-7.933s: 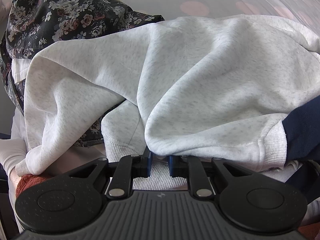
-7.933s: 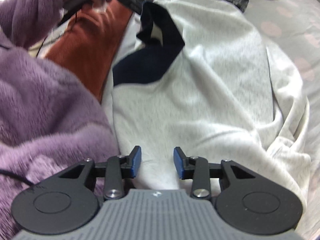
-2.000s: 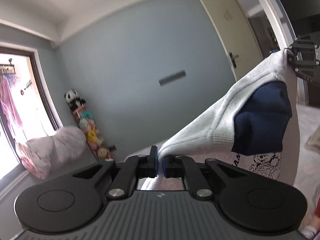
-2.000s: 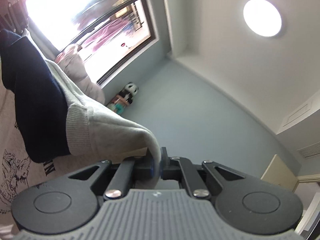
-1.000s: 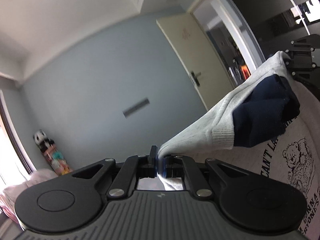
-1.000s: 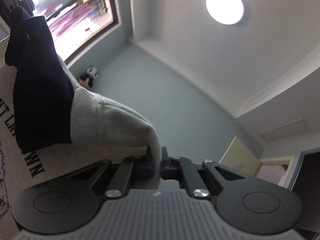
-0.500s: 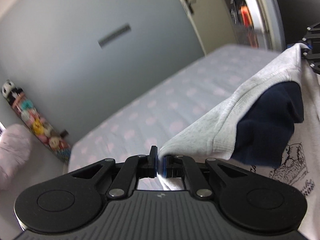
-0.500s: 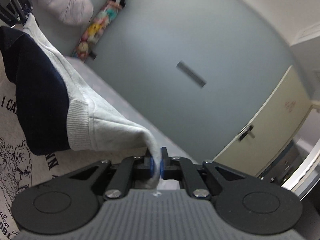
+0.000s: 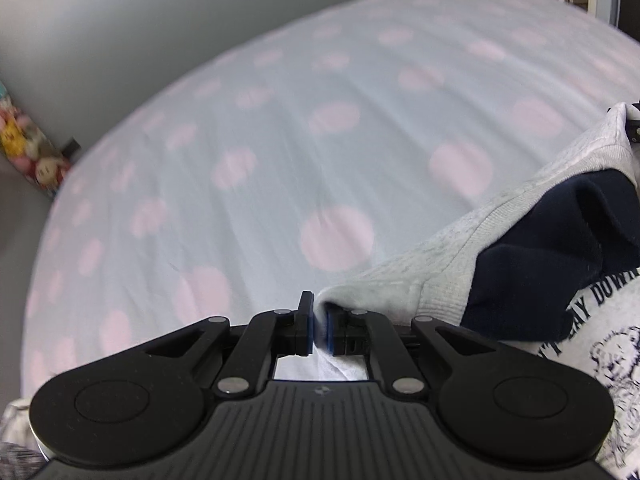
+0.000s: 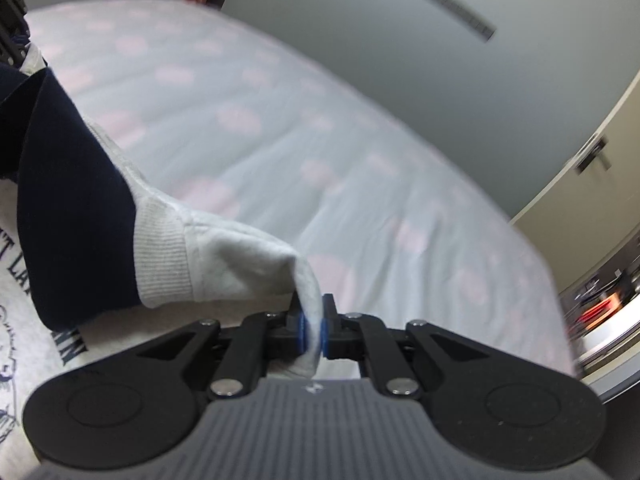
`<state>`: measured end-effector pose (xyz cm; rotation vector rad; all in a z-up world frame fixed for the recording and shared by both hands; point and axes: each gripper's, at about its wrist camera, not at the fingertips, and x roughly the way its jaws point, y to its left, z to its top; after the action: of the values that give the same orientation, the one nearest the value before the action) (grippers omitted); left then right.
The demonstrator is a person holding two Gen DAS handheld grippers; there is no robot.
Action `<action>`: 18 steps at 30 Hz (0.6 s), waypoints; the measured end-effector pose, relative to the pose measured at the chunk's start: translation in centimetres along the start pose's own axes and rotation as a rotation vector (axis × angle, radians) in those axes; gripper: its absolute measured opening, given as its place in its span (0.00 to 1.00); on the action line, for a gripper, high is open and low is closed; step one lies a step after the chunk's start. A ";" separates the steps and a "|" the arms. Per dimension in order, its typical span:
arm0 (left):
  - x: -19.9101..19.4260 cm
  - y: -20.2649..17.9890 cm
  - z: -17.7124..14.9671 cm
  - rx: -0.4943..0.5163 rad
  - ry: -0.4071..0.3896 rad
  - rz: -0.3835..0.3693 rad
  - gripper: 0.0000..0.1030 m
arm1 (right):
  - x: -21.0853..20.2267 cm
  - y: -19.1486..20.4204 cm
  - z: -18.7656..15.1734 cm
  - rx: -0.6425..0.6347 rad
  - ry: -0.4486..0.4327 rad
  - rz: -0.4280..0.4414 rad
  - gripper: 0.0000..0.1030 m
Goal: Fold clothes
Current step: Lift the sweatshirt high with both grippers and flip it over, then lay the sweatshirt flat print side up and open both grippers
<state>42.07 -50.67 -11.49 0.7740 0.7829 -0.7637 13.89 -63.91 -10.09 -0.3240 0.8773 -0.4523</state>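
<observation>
A light grey sweatshirt (image 9: 432, 264) with a navy inner collar (image 9: 544, 260) and a dark printed front hangs stretched between my two grippers above the bed. My left gripper (image 9: 319, 326) is shut on one shoulder edge of it. In the right wrist view the same sweatshirt (image 10: 224, 260) runs off to the left, its navy part (image 10: 68, 200) showing. My right gripper (image 10: 313, 326) is shut on the other shoulder edge. The far end of the cloth reaches the other gripper at each view's edge.
Under both grippers spreads a bed (image 9: 280, 140) with a pale grey sheet dotted with pink circles (image 10: 360, 184). A grey wall (image 10: 400, 32) and a cream door (image 10: 592, 176) stand behind it. Stuffed toys (image 9: 24, 148) sit by the wall at the left.
Both grippers have swung down from pointing at the ceiling and walls to pointing at the bed, carrying the stretched sweatshirt with them. Both stay shut on it.
</observation>
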 end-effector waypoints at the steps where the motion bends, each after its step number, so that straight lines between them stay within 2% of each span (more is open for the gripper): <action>1: 1.3 -0.2 -0.3 -0.001 0.011 -0.006 0.06 | 1.7 0.5 0.4 0.005 0.023 0.015 0.08; 3: 3.8 -0.4 -1.1 -0.020 0.033 -0.015 0.07 | 5.0 1.6 0.9 0.015 0.067 0.043 0.08; 5: 5.3 -0.4 -1.9 -0.043 0.034 -0.021 0.08 | 6.6 2.2 -0.1 0.041 0.080 0.059 0.08; 10: 5.6 -0.1 -2.9 -0.070 0.020 -0.014 0.11 | 7.0 2.3 -0.8 0.073 0.089 0.086 0.11; 11: 5.4 0.0 -2.9 -0.071 0.026 -0.003 0.14 | 7.0 1.9 -0.7 0.089 0.099 0.099 0.11; 12: 5.0 0.1 -2.9 -0.076 0.032 0.013 0.23 | 7.0 1.5 -0.6 0.108 0.110 0.112 0.12; 13: 4.6 0.3 -2.9 -0.084 0.037 0.025 0.32 | 6.7 0.8 -0.3 0.144 0.124 0.121 0.20; 14: 4.0 0.6 -3.1 -0.093 0.041 0.028 0.36 | 6.0 0.0 -0.2 0.186 0.141 0.119 0.28; 15: 3.3 1.0 -3.3 -0.106 0.043 0.015 0.44 | 5.7 -0.5 -0.3 0.225 0.152 0.111 0.47; 16: 2.4 1.4 -3.6 -0.121 0.043 0.004 0.48 | 5.0 -1.2 -0.5 0.259 0.150 0.121 0.57; 18: 0.5 2.0 -4.3 -0.144 0.041 -0.011 0.51 | 3.5 -2.4 -0.8 0.327 0.146 0.142 0.57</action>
<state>42.62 -46.34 -13.37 0.6579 0.8694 -0.6949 14.64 -67.86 -11.81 0.0725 0.9446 -0.4832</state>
